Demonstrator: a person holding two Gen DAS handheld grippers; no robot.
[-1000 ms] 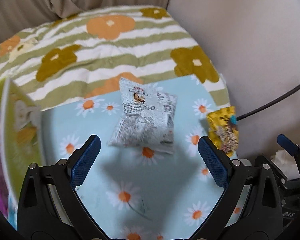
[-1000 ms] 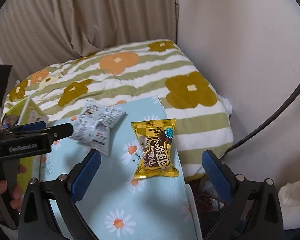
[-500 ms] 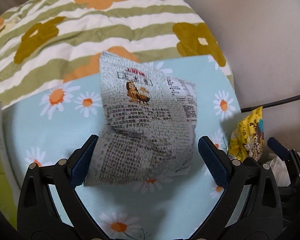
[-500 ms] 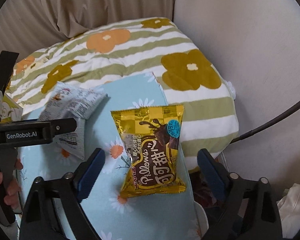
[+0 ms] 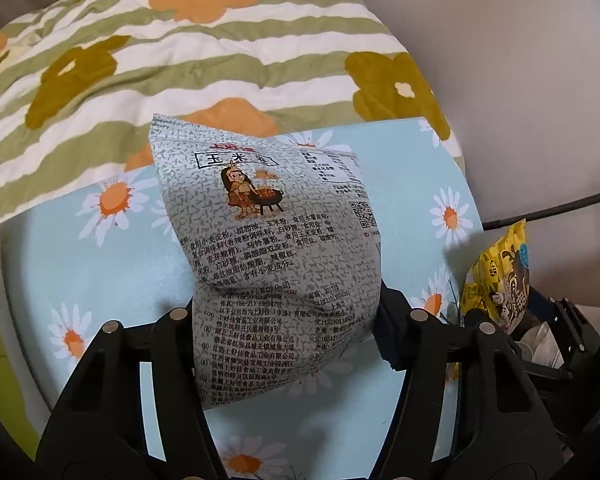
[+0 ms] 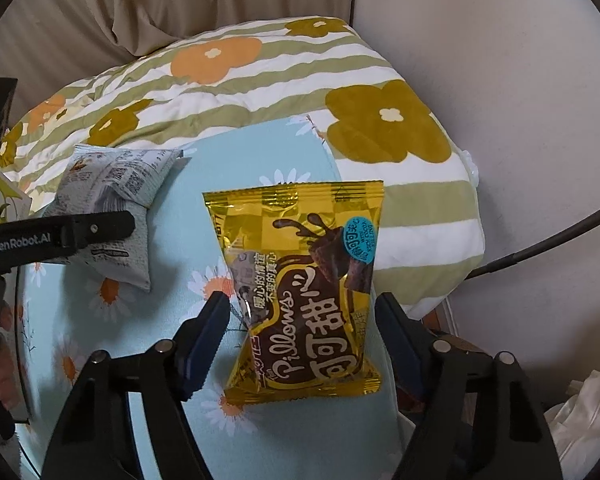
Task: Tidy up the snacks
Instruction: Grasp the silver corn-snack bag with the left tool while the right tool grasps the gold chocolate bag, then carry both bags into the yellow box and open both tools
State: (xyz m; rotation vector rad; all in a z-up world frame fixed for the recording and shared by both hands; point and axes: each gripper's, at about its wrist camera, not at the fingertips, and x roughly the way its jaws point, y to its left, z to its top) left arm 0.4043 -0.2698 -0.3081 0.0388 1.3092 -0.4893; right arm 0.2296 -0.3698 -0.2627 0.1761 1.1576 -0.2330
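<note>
Two snack packets lie on the daisy-print cloth [image 6: 284,160]. Grey printed packet [image 5: 276,248], at 10 o'clock from the gold one: left gripper [image 5: 286,312] closing, pinching it. Gold chocolate packet [image 6: 304,292]: right gripper [image 6: 300,332] closing around it, pads not yet pressing.

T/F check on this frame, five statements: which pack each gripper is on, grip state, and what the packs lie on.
1. The left gripper has the grey snack pack between its pads. True; the pack is squeezed in there while the jaws are closing.
2. The right gripper is around a green box. False; it straddles the gold Pillows pack.
3. The right gripper's pads already pinch the gold pack flat. False; the jaws are closing, with a gap showing at the left pad.
4. Both packs lie on a light blue daisy-print cloth. True.
5. The grey pack lies on the striped flower quilt. False; the quilt is behind the cloth.
</note>
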